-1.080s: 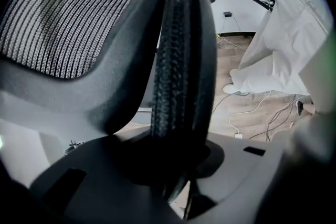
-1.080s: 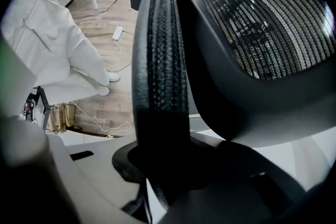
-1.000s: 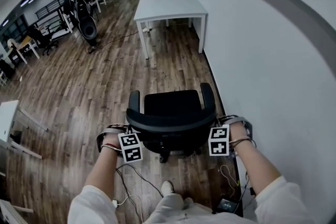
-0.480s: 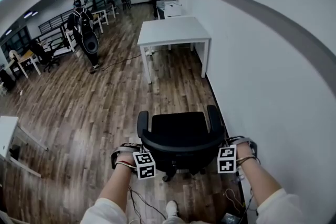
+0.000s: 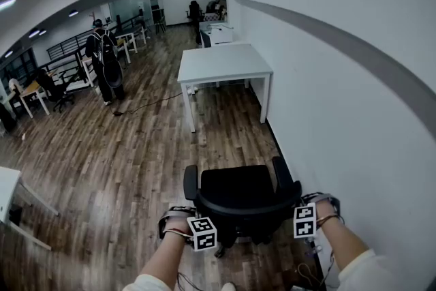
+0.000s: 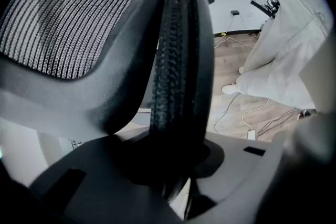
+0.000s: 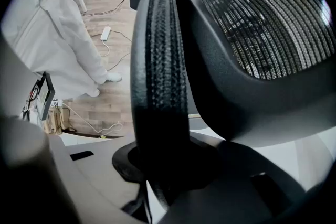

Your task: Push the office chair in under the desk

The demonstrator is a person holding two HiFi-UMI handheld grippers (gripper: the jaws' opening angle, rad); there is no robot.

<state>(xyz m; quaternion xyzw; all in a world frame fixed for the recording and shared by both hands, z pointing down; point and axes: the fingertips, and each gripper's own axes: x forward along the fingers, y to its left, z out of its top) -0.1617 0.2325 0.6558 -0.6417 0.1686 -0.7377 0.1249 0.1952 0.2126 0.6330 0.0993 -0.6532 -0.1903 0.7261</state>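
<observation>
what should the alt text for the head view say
The left gripper and right gripper clamp both sides of the backrest of a black office chair on a wood floor. A white desk stands ahead by the wall, apart from the chair.

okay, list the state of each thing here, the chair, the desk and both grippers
chair: upright, short of the desk, not under it yet
desk: standing by the wall, ahead of the chair
left gripper: jaws shut on the chair's back, left edge
right gripper: jaws shut on the chair's back, right edge
</observation>
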